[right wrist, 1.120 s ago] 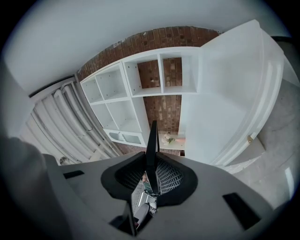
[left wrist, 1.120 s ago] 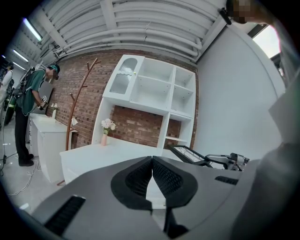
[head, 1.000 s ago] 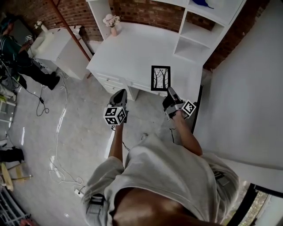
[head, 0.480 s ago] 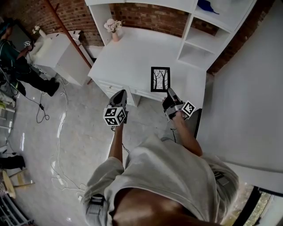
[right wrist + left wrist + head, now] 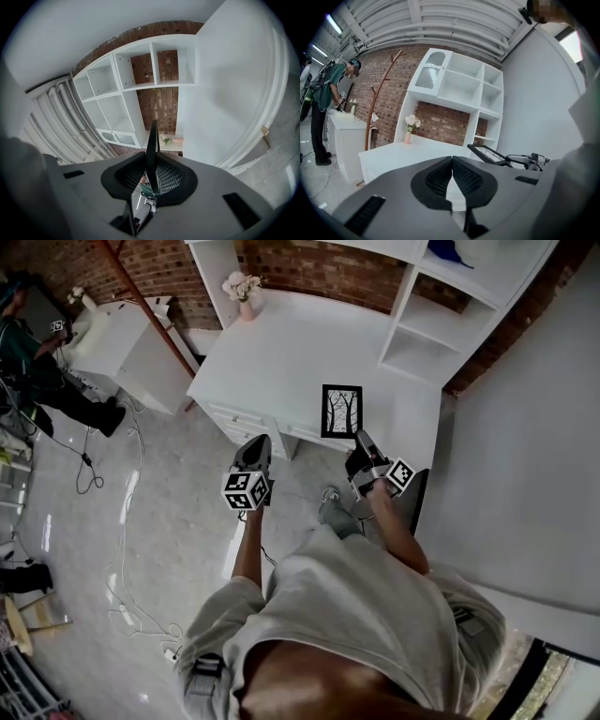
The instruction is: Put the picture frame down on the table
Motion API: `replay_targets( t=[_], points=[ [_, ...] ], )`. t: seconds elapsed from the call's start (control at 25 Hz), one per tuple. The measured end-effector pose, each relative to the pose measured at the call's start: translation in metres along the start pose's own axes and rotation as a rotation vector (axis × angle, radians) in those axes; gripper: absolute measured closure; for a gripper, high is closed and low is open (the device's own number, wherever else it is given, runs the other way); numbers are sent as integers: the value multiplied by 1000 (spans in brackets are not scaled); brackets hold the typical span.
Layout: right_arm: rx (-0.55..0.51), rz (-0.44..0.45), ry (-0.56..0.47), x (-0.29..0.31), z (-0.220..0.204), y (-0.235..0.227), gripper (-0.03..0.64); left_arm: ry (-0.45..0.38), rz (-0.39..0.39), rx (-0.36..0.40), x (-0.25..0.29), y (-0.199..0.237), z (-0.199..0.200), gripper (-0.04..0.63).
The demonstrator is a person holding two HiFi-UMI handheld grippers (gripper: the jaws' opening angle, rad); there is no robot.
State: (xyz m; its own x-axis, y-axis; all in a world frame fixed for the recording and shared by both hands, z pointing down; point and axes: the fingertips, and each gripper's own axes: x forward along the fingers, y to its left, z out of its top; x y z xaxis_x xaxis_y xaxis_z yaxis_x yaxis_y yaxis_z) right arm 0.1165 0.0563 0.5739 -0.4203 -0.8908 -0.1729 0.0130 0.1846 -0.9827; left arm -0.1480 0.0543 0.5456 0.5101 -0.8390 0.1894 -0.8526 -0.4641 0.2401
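Note:
A black picture frame (image 5: 341,411) with a tree drawing hangs over the near right part of the white desk (image 5: 281,352). My right gripper (image 5: 361,440) is shut on its near edge. In the right gripper view the picture frame (image 5: 151,147) shows edge-on, clamped between the ribbed pads. My left gripper (image 5: 253,451) hovers over the floor in front of the desk, left of the frame, shut with nothing in it. In the left gripper view the left gripper's (image 5: 452,161) tips touch, and the picture frame (image 5: 487,153) shows at the right, held flat by the other gripper.
A pink vase of flowers (image 5: 244,292) stands at the desk's back left. White shelves (image 5: 441,306) rise at its right, against a brick wall. A white cabinet (image 5: 122,338) and a person (image 5: 37,362) are at the far left. Cables (image 5: 117,521) lie on the floor.
Both grippers and the frame have come slightly nearer the desk. The grip on the frame is the same.

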Motion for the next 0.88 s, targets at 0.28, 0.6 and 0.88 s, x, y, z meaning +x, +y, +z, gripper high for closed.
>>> replay_targets(
  t=[0.28, 0.6, 0.88],
  points=[
    [-3, -1, 21, 11, 1, -10, 528, 4, 28, -20, 2, 12, -10, 578],
    [12, 3, 25, 51, 16, -24, 528, 9, 25, -13, 43, 31, 0, 578],
    [15, 12, 29, 110, 43, -31, 528, 5, 33, -2, 93, 58, 26, 578]
  ],
)
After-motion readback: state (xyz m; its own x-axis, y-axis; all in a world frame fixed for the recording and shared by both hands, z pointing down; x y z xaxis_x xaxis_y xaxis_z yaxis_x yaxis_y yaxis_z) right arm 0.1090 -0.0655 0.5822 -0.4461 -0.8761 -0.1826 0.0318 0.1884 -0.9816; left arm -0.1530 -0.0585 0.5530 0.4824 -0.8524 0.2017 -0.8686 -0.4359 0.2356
